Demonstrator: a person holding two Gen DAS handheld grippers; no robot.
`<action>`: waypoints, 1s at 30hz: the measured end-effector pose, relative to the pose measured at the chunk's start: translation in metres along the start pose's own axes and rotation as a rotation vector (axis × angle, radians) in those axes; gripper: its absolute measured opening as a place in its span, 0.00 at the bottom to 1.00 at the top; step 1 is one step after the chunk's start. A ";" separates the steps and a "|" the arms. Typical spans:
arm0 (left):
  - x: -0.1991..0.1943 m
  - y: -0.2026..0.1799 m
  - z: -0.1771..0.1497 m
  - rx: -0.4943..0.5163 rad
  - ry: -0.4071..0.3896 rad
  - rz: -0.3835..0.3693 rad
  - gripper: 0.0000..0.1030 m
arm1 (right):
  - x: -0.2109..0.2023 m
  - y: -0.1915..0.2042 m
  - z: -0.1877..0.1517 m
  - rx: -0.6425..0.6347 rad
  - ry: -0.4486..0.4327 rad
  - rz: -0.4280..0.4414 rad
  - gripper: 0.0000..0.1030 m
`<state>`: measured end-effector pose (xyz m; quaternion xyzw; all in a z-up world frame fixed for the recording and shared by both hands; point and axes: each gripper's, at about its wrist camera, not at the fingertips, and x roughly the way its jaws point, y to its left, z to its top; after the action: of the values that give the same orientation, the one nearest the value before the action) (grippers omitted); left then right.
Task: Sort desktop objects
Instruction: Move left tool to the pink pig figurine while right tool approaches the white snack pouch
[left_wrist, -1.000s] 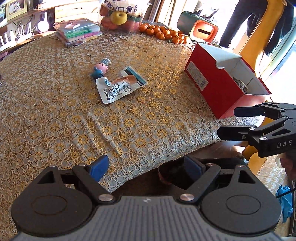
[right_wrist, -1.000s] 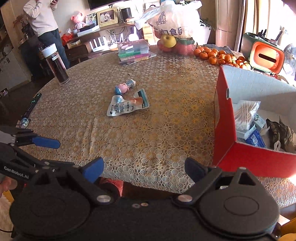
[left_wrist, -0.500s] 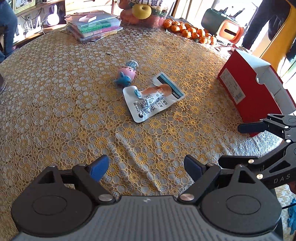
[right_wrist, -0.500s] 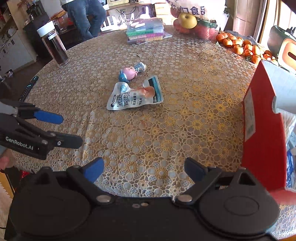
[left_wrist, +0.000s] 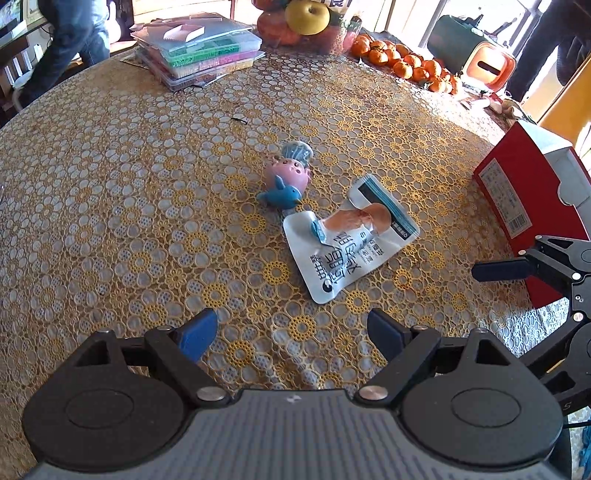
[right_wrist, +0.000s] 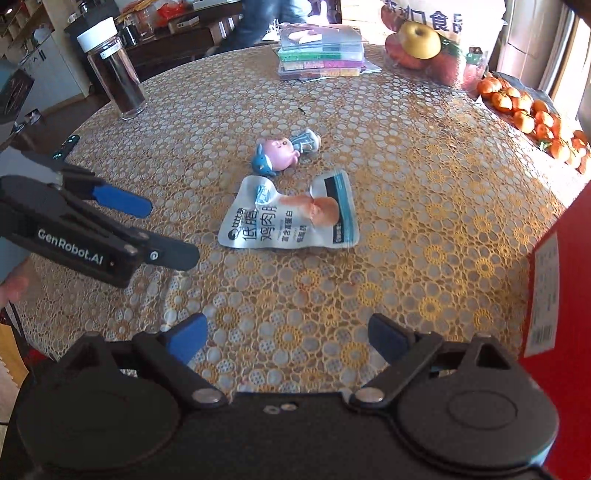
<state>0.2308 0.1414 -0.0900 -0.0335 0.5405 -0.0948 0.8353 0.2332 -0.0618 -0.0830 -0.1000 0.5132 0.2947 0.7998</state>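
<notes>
I hold my left gripper (left_wrist: 291, 328) and my right gripper (right_wrist: 288, 332) tilted steeply down over the gold lace tablecloth (left_wrist: 110, 206), both with jaws wide apart and nothing between them. Compared with a second ago, both have come forward from the table edge. The white crumpled snack pouch (left_wrist: 347, 240) lies flat mid-table, just beside the pink and blue toy figure (left_wrist: 286, 177); the red cardboard box (left_wrist: 517, 199) stands to the right.
</notes>
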 end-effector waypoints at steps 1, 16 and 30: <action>0.001 0.001 0.004 0.003 -0.001 0.002 0.86 | 0.002 0.000 0.003 -0.006 0.003 0.000 0.91; 0.023 0.000 0.062 0.088 -0.016 0.031 0.86 | 0.029 0.004 0.038 -0.077 0.015 -0.002 0.91; 0.054 -0.010 0.096 0.122 -0.027 0.064 0.86 | 0.048 -0.004 0.063 -0.047 -0.009 0.011 0.91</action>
<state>0.3380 0.1162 -0.0976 0.0335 0.5232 -0.1001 0.8457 0.2979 -0.0180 -0.0971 -0.1149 0.5031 0.3115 0.7979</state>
